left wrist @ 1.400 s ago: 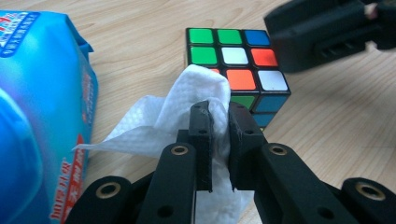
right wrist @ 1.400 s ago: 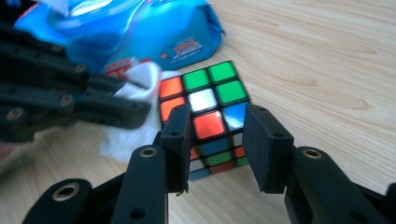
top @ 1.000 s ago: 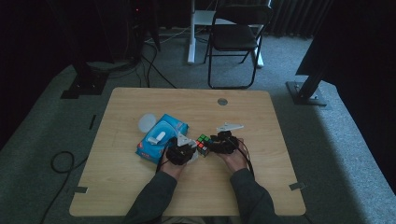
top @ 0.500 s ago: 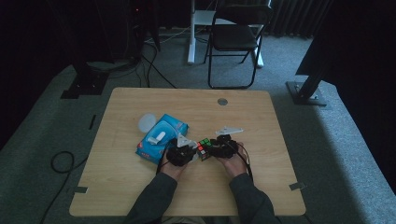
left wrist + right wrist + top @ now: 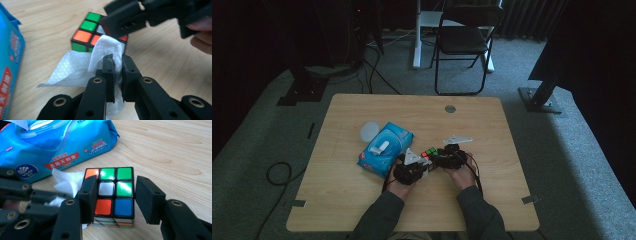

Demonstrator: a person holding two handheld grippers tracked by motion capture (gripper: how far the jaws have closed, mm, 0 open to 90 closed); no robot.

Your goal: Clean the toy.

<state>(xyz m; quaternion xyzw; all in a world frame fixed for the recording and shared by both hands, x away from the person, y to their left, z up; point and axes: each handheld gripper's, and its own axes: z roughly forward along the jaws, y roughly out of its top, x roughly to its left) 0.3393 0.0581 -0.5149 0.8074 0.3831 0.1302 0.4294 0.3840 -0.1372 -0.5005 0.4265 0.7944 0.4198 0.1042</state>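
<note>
1. Wiping could push the puzzle cube (image 5: 110, 195), which sits on the tabletop (image 5: 512, 150) and is clamped between the right tongs (image 5: 112, 200), out of their grasp.
2. The white wipe (image 5: 82, 65), pinched in the clenched left tongs (image 5: 118, 75), could slip free against the cube's side.

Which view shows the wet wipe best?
Left gripper view: the white wet wipe is pinched in the left gripper, draped against the puzzle cube. Right gripper view shows a corner; high view, barely anything.
</note>
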